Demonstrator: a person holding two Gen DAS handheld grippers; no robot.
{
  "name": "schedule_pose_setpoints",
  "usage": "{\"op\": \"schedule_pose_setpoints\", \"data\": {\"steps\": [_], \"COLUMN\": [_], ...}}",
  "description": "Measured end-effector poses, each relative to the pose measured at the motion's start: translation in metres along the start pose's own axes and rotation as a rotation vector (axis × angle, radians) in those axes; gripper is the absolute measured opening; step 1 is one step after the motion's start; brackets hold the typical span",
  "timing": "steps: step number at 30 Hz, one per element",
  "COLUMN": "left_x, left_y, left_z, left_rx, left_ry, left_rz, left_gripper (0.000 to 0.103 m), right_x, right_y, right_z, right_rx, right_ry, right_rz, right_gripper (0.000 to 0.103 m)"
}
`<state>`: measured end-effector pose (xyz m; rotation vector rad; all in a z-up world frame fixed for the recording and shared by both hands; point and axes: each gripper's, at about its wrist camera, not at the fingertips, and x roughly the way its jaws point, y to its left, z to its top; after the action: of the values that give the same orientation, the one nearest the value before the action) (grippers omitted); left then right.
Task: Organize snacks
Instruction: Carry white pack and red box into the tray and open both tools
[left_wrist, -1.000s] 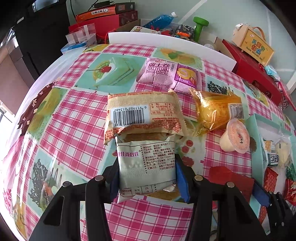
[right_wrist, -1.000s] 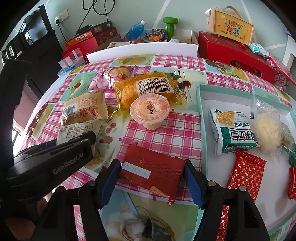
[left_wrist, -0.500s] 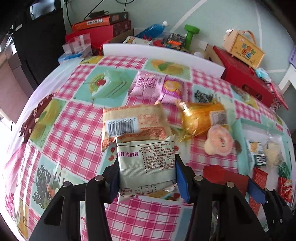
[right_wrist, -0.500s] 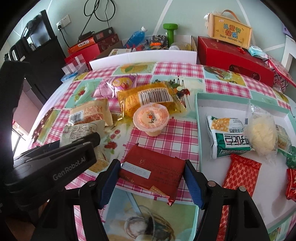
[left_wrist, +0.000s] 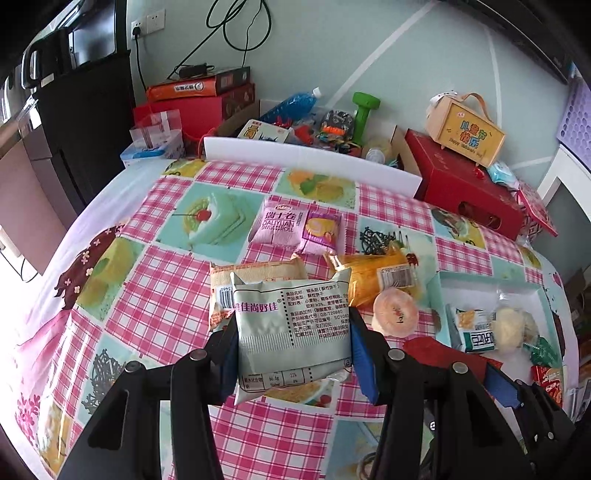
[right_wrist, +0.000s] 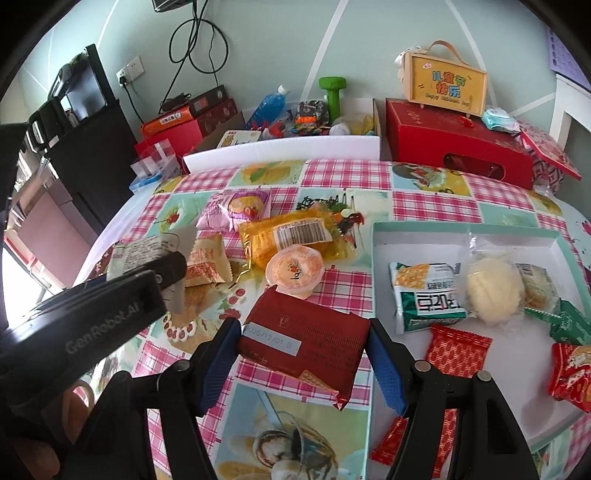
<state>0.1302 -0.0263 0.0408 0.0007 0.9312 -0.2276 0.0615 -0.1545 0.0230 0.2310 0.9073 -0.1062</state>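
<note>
The left gripper is clamped on a grey packet; the right gripper is clamped on a red packet. Both packets are held above the table, left of the tray. The tray holds several snacks. Four remain on the cloth: roll, orange pack, jelly cup, beige pack.

A lived-in room of a home. A bench under a pink-checked oilcloth printed with cakes stands against a pale green wall with a white wall socket; red cardboard gift boxes, a green dumbbell and a blue plastic bottle crowd its far edge.
</note>
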Motion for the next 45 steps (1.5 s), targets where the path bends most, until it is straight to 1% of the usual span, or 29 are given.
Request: {"op": "schedule_pose_setpoints", "data": {"steps": [4,9,13,17,23,29,33,42,45], "left_x": [-0.006,-0.010,-0.011,-0.012,-0.012,-0.010,-0.006,0.010,0.013], "left_y": [-0.010,-0.034,-0.062,-0.091,-0.140,-0.182,-0.196,-0.195,-0.195], "left_z": [0.000,0.000,-0.002,-0.007,-0.021,-0.039,-0.049,-0.051,-0.052], "left_rx": [0.021,0.064,0.116,0.177,0.288,0.391,0.437,0.421,0.414], "left_ry": [-0.018,-0.027,-0.027,-0.026,-0.002,0.022,0.041,0.082,0.092], "left_rz": [-0.003,-0.030,-0.070,-0.108,-0.183,-0.234,-0.240,-0.230,-0.234], "left_gripper": [0.053,0.053,0.053,0.053,0.053,0.053,0.053,0.054,0.055], "right_x": [-0.009,-0.022,-0.029,-0.039,-0.054,-0.064,-0.062,-0.057,-0.055], "right_y": [-0.014,-0.048,-0.087,-0.134,-0.183,-0.197,-0.196,-0.196,-0.195], "right_z": [0.002,0.004,0.002,-0.005,-0.017,-0.021,-0.021,-0.022,-0.022], "right_rx": [0.024,0.096,0.180,0.288,0.404,0.433,0.432,0.428,0.427], "right_ry": [-0.021,-0.047,-0.052,-0.052,-0.054,-0.071,-0.072,-0.055,-0.050], "right_rz": [-0.018,-0.078,-0.143,-0.229,-0.302,-0.313,-0.302,-0.285,-0.280], "right_gripper": [0.071,0.071,0.071,0.071,0.071,0.072,0.072,0.072,0.072]}}
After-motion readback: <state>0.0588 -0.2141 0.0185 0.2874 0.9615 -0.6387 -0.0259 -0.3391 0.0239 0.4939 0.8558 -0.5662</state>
